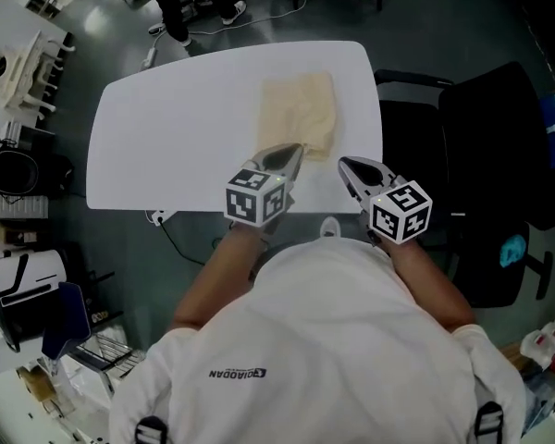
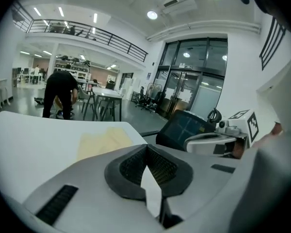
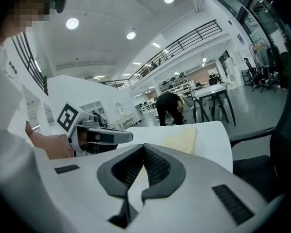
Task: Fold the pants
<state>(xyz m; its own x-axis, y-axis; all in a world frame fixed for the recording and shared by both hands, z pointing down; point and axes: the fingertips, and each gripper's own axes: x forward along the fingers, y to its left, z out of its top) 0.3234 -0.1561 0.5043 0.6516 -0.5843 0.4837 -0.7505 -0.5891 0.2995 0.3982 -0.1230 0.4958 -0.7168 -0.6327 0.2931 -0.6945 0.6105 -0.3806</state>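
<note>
Our left tongs (image 1: 297, 149) hung shut and empty, tips met, over the near edge of the pants (image 1: 298, 111), and we could not tell whether they touched the cloth. The pants lay as a compact cream-coloured bundle right of the middle of the white bench (image 1: 166, 137), toward its far side. Our right tongs (image 1: 345, 164) were likewise closed on nothing, just off the bundle's near right corner. We judged the folding largely done. To finish well, we would keep both tongs clear of the cloth so no layer snagged. If one more fold were wanted, we would open them over the two near corners, take every layer together, and carry both sides across evenly so the edges met square. The bench top was smooth and bare apart from the pants, so the cloth could slide under a careless push. A cable (image 1: 174, 237) dangled below its near edge. Round it, cluttered shelving (image 1: 23, 58) stood at the left, a person (image 2: 59, 92) bent over beyond the bench, and a black office chair (image 1: 499, 146) waited at the right on a grey floor.
</note>
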